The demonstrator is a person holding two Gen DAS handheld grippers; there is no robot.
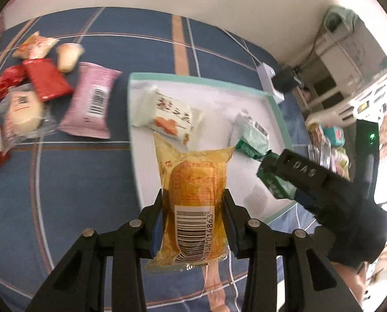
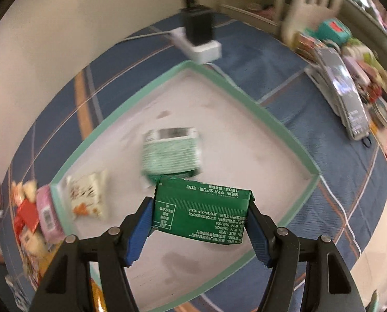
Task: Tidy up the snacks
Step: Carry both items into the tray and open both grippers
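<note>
gripping a yellow snack packet (image 1: 193,202) between both pads, left gripper (image 1: 193,215) was closed on it, packet upright along the fingers, barcode end nearest the camera, top edge reaching over the near-left rim of the tray (image 1: 276,109). noted as clear wrapper over an orange-yellow cake with printed panel. clamped likewise: right gripper (image 2: 201,223), partly open jaws pressed on the two short ends of a dark green packet (image 2: 201,210), held crosswise above the tray (image 2: 284,127) floor, white print facing up. seen also from the left wrist view as right gripper (image 1: 274,171) with dark green packet (image 1: 276,184) over the tray's right half.

tray: shallow, white floor, mint-green rim, set on a blue checked cloth (image 1: 76,176). inside it, a white packet (image 1: 167,117) with orange print near the left rim and a pale green striped packet (image 1: 253,135) near the middle-right; pale green striped packet (image 2: 171,153) lay just beyond the held green one. open floor remained at the far corner and along the near edge, lightly stained.

outside the tray's left rim, well apart from the grippers: a pink packet (image 1: 89,104), red packets (image 1: 45,80) and other wrapped snacks in a loose group. beyond the far corner, a white power strip (image 2: 201,46) with a black plug. along the cloth's right edge, a blurred stack of further packets (image 2: 349,91).
</note>
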